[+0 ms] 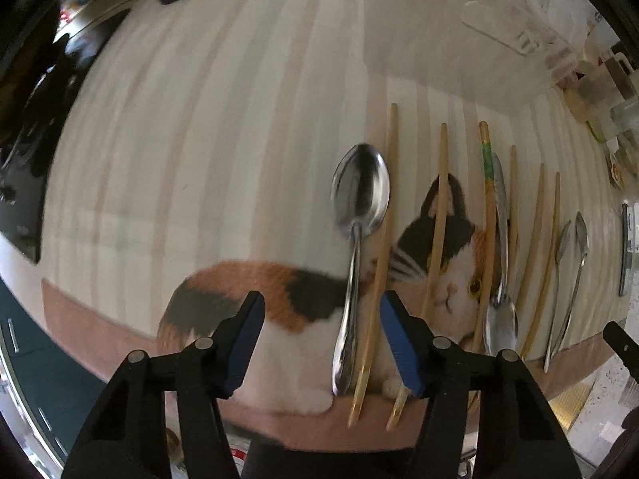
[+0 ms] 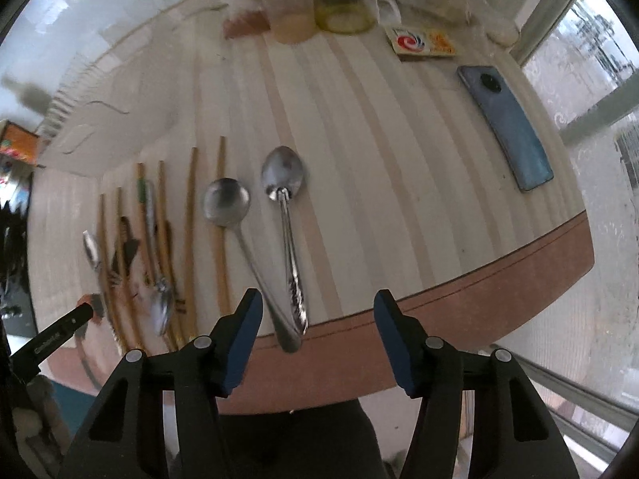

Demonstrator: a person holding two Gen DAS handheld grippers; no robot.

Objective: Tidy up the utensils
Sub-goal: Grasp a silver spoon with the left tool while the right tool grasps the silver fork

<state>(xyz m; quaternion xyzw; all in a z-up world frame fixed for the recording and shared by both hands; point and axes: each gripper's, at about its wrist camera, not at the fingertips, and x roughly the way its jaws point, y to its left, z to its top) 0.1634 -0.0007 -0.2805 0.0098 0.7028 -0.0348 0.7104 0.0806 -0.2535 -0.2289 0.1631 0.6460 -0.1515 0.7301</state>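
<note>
On the striped table mat (image 1: pixel 199 119), chopsticks (image 1: pixel 439 219) and spoons lay side by side in a row, handles toward the near edge. The left gripper (image 1: pixel 321 343) hung above a steel spoon (image 1: pixel 359 215), its jaws spread with nothing pinched; the spoon's handle and one chopstick showed in the gap below. The right gripper (image 2: pixel 317 339) hovered over the handles of a round-bowled spoon (image 2: pixel 227 201) and a patterned spoon (image 2: pixel 283 175), jaws likewise apart and empty. A blue phone (image 2: pixel 511 127) lay well off to the right.
</note>
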